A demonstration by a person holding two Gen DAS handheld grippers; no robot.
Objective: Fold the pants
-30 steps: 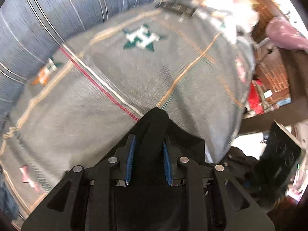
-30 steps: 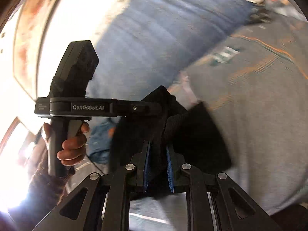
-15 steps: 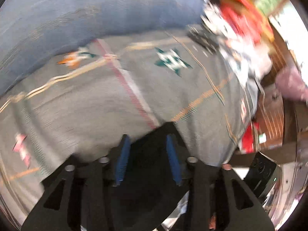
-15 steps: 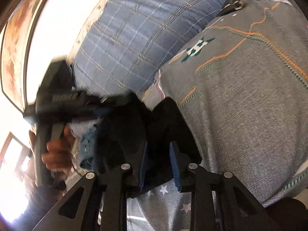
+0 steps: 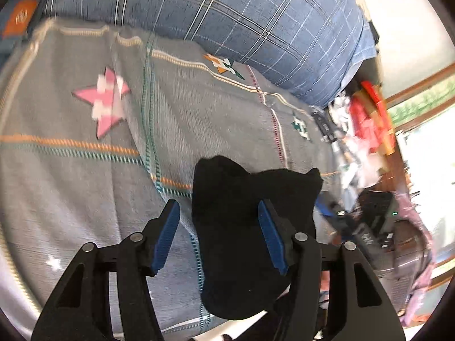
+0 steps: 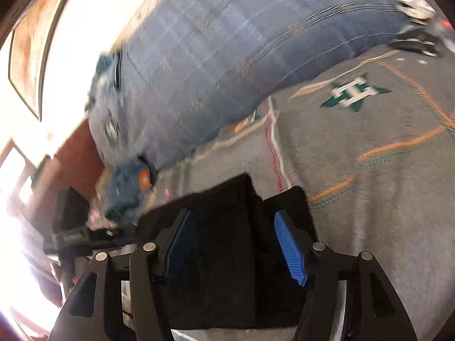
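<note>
A soft, matte black garment, the pants [image 5: 250,227], is seen bunched into a thick, rounded bundle with two blunt peaks at its far edge. It lies on a grey woven blanket [image 5: 71,193] whose ribbed weave is crossed by stitched lines in orange, teal and red, and marked with a pink star [image 5: 106,105] and a green-and-white star [image 6: 354,92]. Behind the blanket a large blue plaid cushion [image 5: 256,22] is seen, smooth and plump. A cluttered heap of red and white items [image 5: 366,125] is visible at the blanket's far right end, too blurred to be identified.

The left gripper [image 5: 219,236] is shown with its jaws spread apart, having just been opening. The black bundle sits between the blue ribbed pads [image 5: 166,237]; the right pad is met by the cloth, while a clear gap is left at the left pad, so no squeeze is applied.

The right gripper [image 6: 234,244] is likewise seen parted, its jaws having just been opening, with the flat folded black cloth lying between and beneath them. Whether its pads touch the fabric cannot be told.

Both tools are angled downward over the blanket. In the right wrist view, a dark handled device and part of a hand [image 6: 61,274] are glimpsed at the lower left, washed out by glare.
</note>
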